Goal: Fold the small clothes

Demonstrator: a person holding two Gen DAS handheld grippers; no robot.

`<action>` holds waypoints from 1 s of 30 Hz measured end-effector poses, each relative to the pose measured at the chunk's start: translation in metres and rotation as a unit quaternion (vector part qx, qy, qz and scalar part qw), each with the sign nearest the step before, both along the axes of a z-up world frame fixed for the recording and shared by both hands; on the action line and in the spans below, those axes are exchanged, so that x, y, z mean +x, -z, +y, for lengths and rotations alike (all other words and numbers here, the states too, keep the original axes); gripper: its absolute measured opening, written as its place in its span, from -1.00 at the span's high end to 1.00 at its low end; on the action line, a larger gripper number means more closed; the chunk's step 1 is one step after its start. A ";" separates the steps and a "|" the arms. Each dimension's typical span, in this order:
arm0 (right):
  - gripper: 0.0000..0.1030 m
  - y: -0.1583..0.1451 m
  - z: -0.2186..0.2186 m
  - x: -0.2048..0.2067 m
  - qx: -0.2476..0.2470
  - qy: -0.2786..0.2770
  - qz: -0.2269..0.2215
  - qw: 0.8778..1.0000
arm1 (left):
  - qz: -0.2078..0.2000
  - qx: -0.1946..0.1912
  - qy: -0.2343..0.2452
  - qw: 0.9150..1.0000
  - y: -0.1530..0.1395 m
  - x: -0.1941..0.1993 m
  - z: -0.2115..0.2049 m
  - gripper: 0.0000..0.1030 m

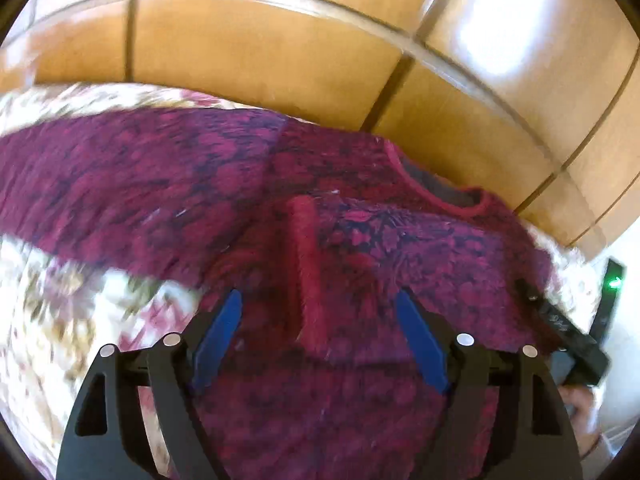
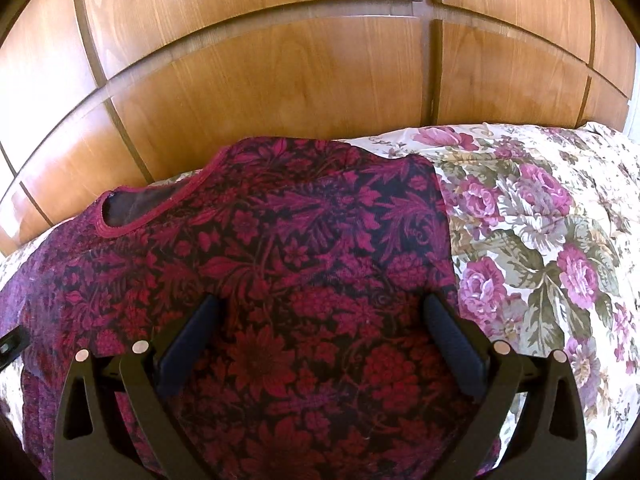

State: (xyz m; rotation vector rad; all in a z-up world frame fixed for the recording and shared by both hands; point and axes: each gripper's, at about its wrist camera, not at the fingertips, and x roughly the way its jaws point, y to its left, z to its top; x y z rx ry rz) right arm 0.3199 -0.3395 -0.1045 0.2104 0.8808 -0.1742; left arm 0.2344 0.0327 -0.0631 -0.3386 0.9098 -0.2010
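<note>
Blue-padded fingers (image 1: 224,332) of the left hand-held gripper (image 1: 320,336) stand spread wide, hovering low over the top (image 1: 360,240), with nothing between them but cloth lying below. Its view is smeared with motion blur, so whether the pads touch the fabric cannot be told. Between the two fingers runs a raised red ridge (image 1: 306,272), seemingly a cuff or hem of a sleeve laid across the body.

In the right wrist view, the right hand-held gripper (image 2: 320,332) is likewise spread, empty, tilted down over the garment's front.

That top, a magenta and dark floral knit with a red-bound neckline (image 2: 136,216), lies flat on the flowered bedspread (image 2: 540,220), its neck toward the wooden wardrobe doors (image 2: 260,80). One sleeve (image 1: 120,184) stretches out to the left.

As a judgement: the knit looks light, soft and limp. It should drape and bunch rather than hold a crease, and may drag on the bedspread. Bound edges, meaning the cuff, shoulder seam or hem, look the firmest places to pinch.
</note>
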 end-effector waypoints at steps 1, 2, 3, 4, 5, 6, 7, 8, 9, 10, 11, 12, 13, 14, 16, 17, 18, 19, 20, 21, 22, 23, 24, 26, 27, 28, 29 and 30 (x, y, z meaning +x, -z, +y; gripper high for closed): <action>-0.97 -0.003 0.003 0.000 -0.009 0.001 0.004 1.000 | -0.005 -0.005 -0.004 1.000 -0.002 -0.010 0.007 -0.51; -0.96 -0.007 0.006 -0.001 -0.019 0.001 0.009 1.000 | -0.009 -0.003 -0.007 1.000 -0.005 -0.018 0.011 -0.51; -0.96 -0.010 0.009 -0.002 -0.027 0.002 0.012 1.000 | -0.015 0.002 -0.010 1.000 -0.007 -0.028 0.018 -0.51; -0.96 -0.017 0.014 -0.007 -0.035 0.001 0.008 0.999 | -0.021 0.004 -0.014 1.000 -0.008 -0.037 0.025 -0.51; -0.96 -0.023 0.020 -0.014 -0.034 -0.003 -0.003 0.999 | -0.026 0.005 -0.021 0.999 -0.009 -0.044 0.034 -0.51; -0.96 -0.027 0.026 -0.021 -0.032 -0.010 -0.011 0.999 | -0.028 0.006 -0.033 0.999 -0.009 -0.052 0.046 -0.51; -0.96 -0.031 0.035 -0.030 -0.031 -0.020 -0.014 0.999 | -0.026 0.002 -0.043 0.999 -0.008 -0.058 0.059 -0.54; -0.96 -0.033 0.045 -0.038 -0.032 -0.029 -0.012 0.999 | -0.022 -0.008 -0.056 0.998 -0.006 -0.064 0.074 -0.56; -0.96 -0.034 0.055 -0.048 -0.032 -0.041 -0.011 0.999 | -0.019 -0.017 -0.066 0.997 -0.005 -0.066 0.085 -0.62; -0.96 -0.033 0.064 -0.056 -0.030 -0.053 -0.011 0.998 | -0.015 -0.029 -0.080 0.996 -0.002 -0.069 0.099 -0.72; -0.96 -0.032 0.073 -0.063 -0.032 -0.064 -0.009 0.997 | -0.010 -0.042 -0.093 0.995 0.000 -0.072 0.111 -0.78; -0.96 -0.030 0.083 -0.070 -0.037 -0.075 -0.008 0.996 | -0.004 -0.055 -0.109 0.992 0.004 -0.076 0.127 -0.92; -0.96 -0.027 0.094 -0.078 -0.045 -0.086 -0.007 0.995 | 0.001 -0.064 -0.125 0.990 0.006 -0.078 0.141 -0.92; -0.96 -0.023 0.104 -0.083 -0.049 -0.096 -0.003 0.994 | 0.006 -0.071 -0.142 0.987 0.009 -0.080 0.154 -0.92; -0.96 -0.007 0.119 -0.088 -0.047 -0.121 0.023 0.991 | 0.006 -0.088 -0.191 0.978 0.011 -0.087 0.190 -0.92; -0.96 0.001 0.126 -0.089 -0.056 -0.127 0.035 0.990 | 0.002 -0.099 -0.206 0.974 0.011 -0.090 0.203 -0.92; -0.96 0.004 0.129 -0.091 -0.069 -0.126 0.033 0.989 | -0.006 -0.113 -0.229 0.967 0.011 -0.093 0.223 -0.92; -0.96 0.003 0.132 -0.092 -0.080 -0.125 0.028 0.989 | -0.012 -0.120 -0.247 0.961 0.010 -0.095 0.236 -0.92; -0.96 0.003 0.133 -0.091 -0.081 -0.125 0.031 0.988 | -0.019 -0.127 -0.266 0.955 0.008 -0.097 0.254 -0.92; -0.97 0.004 0.135 -0.091 -0.080 -0.125 0.033 0.988 | -0.023 -0.131 -0.279 0.951 0.008 -0.097 0.266 -0.93; -0.97 0.006 0.135 -0.090 -0.073 -0.125 0.035 0.989 | -0.027 -0.132 -0.293 0.947 0.007 -0.097 0.277 -0.93; -0.97 0.007 0.134 -0.090 -0.065 -0.125 0.036 0.989 | -0.032 -0.133 -0.304 0.943 0.006 -0.097 0.287 -0.93; -0.97 0.008 0.133 -0.089 -0.056 -0.125 0.037 0.990 | -0.034 -0.133 -0.314 0.939 0.005 -0.094 0.298 -0.93; -0.97 0.009 0.129 -0.087 -0.053 -0.125 0.036 0.990 | -0.012 -0.135 -0.322 0.937 0.008 -0.084 0.316 -0.93; -0.97 0.009 0.127 -0.087 -0.055 -0.125 0.036 0.990 | 0.000 -0.149 -0.318 0.936 0.011 -0.079 0.326 -0.93; -0.97 0.009 0.127 -0.087 -0.058 -0.124 0.036 0.990 | 0.007 -0.163 -0.313 0.936 0.014 -0.075 0.335 -0.92; -0.97 0.010 0.130 -0.088 -0.061 -0.123 0.036 0.990 | 0.013 -0.174 -0.318 0.932 0.016 -0.070 0.343 -0.92; -0.97 0.010 0.131 -0.087 -0.064 -0.123 0.036 0.990 | 0.016 -0.180 -0.331 0.926 0.017 -0.066 0.348 -0.92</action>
